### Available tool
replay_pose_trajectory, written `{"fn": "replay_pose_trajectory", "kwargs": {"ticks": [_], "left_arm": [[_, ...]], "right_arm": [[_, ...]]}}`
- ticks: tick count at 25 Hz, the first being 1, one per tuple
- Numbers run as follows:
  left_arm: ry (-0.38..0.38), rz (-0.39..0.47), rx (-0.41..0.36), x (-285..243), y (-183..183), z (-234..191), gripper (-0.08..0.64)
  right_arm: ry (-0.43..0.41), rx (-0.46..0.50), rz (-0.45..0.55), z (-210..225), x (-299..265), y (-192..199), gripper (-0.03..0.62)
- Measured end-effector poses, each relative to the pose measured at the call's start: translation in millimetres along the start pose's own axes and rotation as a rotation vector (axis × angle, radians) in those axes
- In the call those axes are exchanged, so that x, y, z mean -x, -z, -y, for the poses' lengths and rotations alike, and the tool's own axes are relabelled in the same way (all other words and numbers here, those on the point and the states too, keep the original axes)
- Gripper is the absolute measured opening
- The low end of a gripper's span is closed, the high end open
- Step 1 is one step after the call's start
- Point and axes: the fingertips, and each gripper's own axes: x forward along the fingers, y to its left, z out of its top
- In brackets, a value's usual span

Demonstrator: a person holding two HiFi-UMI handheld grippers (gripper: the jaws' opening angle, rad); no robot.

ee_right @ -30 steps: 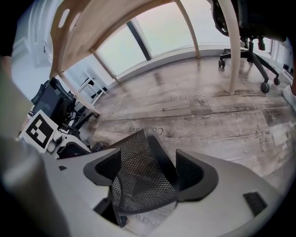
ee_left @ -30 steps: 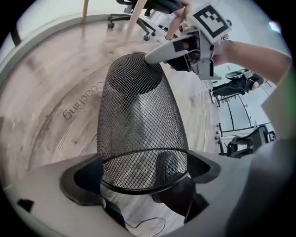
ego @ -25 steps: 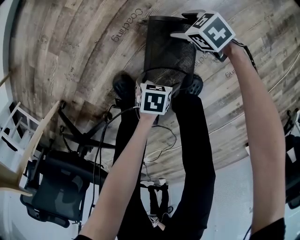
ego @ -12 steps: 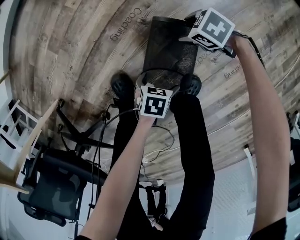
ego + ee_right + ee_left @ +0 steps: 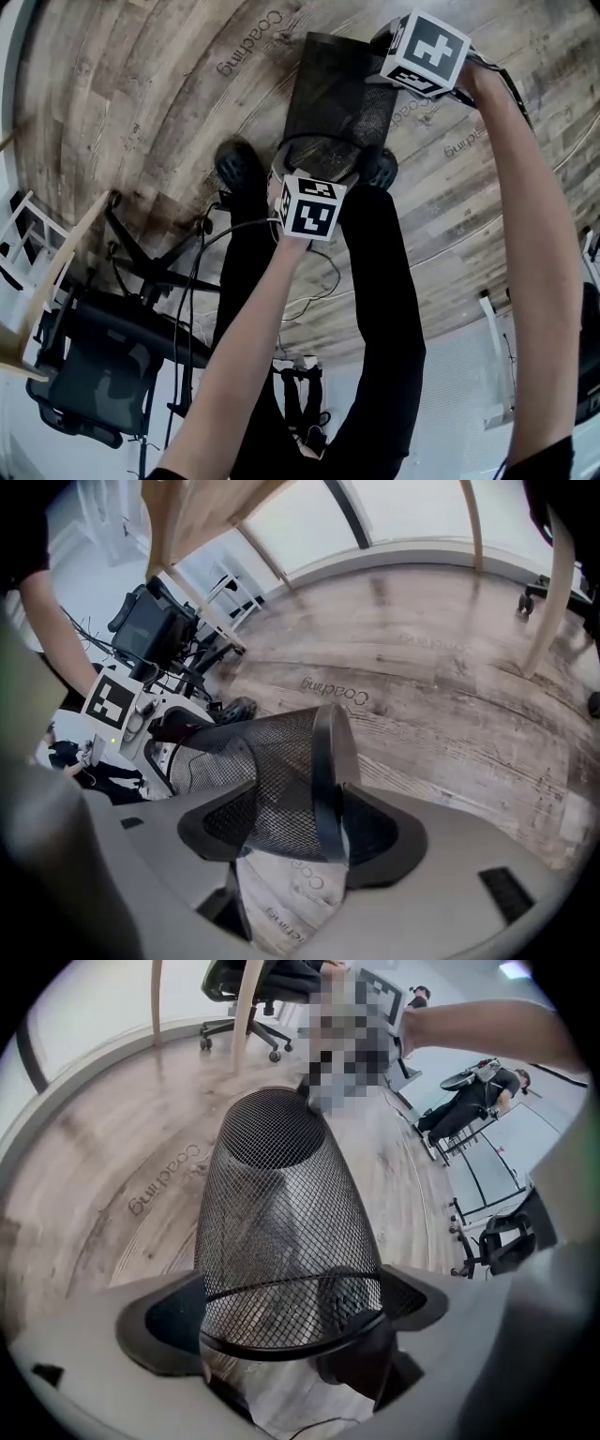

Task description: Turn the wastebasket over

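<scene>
A black wire-mesh wastebasket [image 5: 337,94] lies tilted over the wooden floor, its open rim toward me and its base pointing away. My left gripper [image 5: 314,169] is at the near rim. In the left gripper view the rim ring [image 5: 291,1335] runs from one jaw to the other, and the left gripper [image 5: 281,1312] is shut on it. My right gripper [image 5: 382,77] is at the far base end. In the right gripper view the dark base band [image 5: 328,771] sits between its jaws, which have just been closing. The right gripper [image 5: 300,822] now presses on the wastebasket [image 5: 267,761].
My two shoes [image 5: 234,169] [image 5: 380,169] stand just below the rim. An office chair [image 5: 103,394], a pale wooden table leg [image 5: 66,262] and cables [image 5: 319,272] sit at the lower left. Another person [image 5: 469,1101] sits far off.
My right gripper has rolled and edged toward the top of the picture at the basket's base, its marker cube now facing me more squarely. The left gripper and basket have hardly moved.
</scene>
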Motion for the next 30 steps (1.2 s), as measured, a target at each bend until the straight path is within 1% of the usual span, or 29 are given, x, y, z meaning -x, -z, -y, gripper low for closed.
{"fn": "replay_pose_trajectory", "kwargs": {"ticks": [2,5,11,15,17,21,25,27,30], "left_arm": [[-0.012,0.004,-0.002,1.3,6.4,0.7,0.56],[-0.016,-0.019,-0.012,2.7,17.7,2.1,0.561],[-0.022,-0.042,-0.054,4.0,45.8,3.8,0.56],[-0.023,-0.045,-0.084,4.5,58.1,2.9,0.56],[-0.021,-0.05,-0.099,4.0,66.2,2.4,0.561],[-0.017,-0.063,-0.126,3.3,82.0,-0.1,0.561],[-0.013,-0.08,-0.151,2.0,92.6,-2.8,0.561],[-0.011,-0.092,-0.159,1.6,96.8,-3.5,0.561],[-0.01,-0.107,-0.178,1.6,100.9,-5.2,0.561]], "right_arm": [[0.022,0.021,0.02,-8.5,4.0,-2.6,0.302],[0.056,0.038,0.058,-26.6,11.9,-6.2,0.293],[0.102,0.098,0.115,-64.3,25.6,-8.7,0.25],[0.124,0.136,0.156,-84.0,32.0,-9.8,0.233],[0.122,0.148,0.191,-94.9,35.4,-11.0,0.219],[0.073,0.124,0.275,-115.4,43.0,-15.3,0.182],[0.045,0.143,0.286,-131.4,44.4,-17.3,0.173],[0.036,0.133,0.303,-135.4,42.6,-17.6,0.185],[0.028,0.058,0.354,-130.1,41.6,-15.5,0.295]]}}
